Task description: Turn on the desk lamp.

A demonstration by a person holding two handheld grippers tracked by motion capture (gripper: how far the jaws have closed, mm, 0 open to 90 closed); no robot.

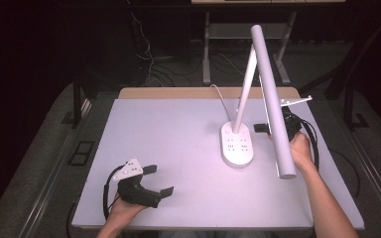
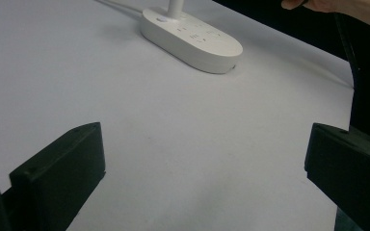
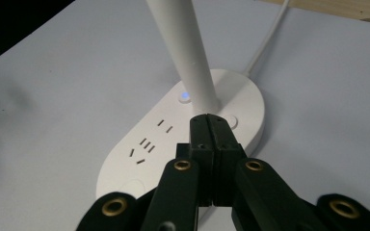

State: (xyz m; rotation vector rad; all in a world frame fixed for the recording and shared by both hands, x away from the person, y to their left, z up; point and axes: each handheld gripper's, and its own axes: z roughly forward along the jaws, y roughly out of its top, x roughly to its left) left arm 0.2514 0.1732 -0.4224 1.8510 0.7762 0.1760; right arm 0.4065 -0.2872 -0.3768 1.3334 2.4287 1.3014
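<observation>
Jaws pressed together on right gripper [image 3: 211,122], spread on left gripper [image 1: 154,181]; desk lamp [image 1: 237,144], centre frame: likely rigid, smooth, base-heavy, best gripped at stem.

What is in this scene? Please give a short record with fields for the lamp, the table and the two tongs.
lamp: white desk lamp, its oval base carrying sockets and standing on the table
indicator: small blue light glowing on the base beside the stem
cord: white cable running from the base to the far edge
table: pale grey top
left tongs: open, near the front left, holding nothing
right tongs: shut, tips at the base, close to a round button
</observation>
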